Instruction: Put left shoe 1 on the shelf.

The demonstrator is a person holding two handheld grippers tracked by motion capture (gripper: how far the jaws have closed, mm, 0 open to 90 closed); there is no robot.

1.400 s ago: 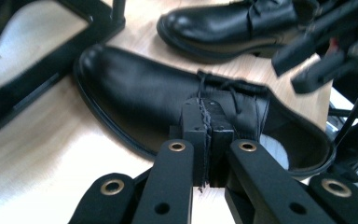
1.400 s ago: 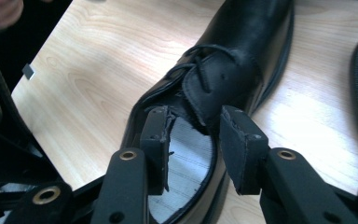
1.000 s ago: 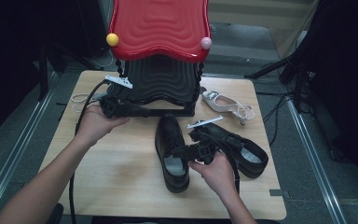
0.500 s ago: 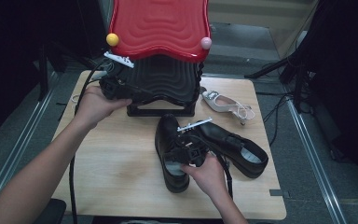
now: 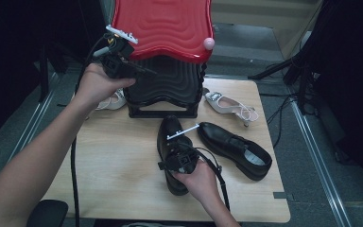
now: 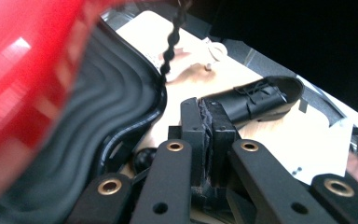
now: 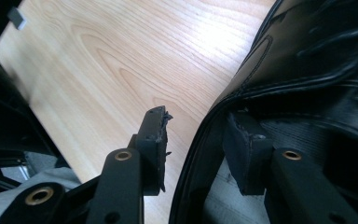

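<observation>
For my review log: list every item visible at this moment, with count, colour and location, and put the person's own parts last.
Table: 1, light wood, centre.
Shoe rack: 1, black lower shelf under a red wavy top shelf, far edge of the table.
Knob: 1, pink, front right corner of the red shelf.
Black dress shoes: 2; one at table centre, under the right gripper; the other to its right.
Pale heeled shoes: 2; one right of the rack, one left of it, partly hidden.
Left gripper: black, jaws together, at the rack's upper left.
Right gripper: black, jaws straddling the centre shoe's collar edge.
Hands: left, right.
</observation>
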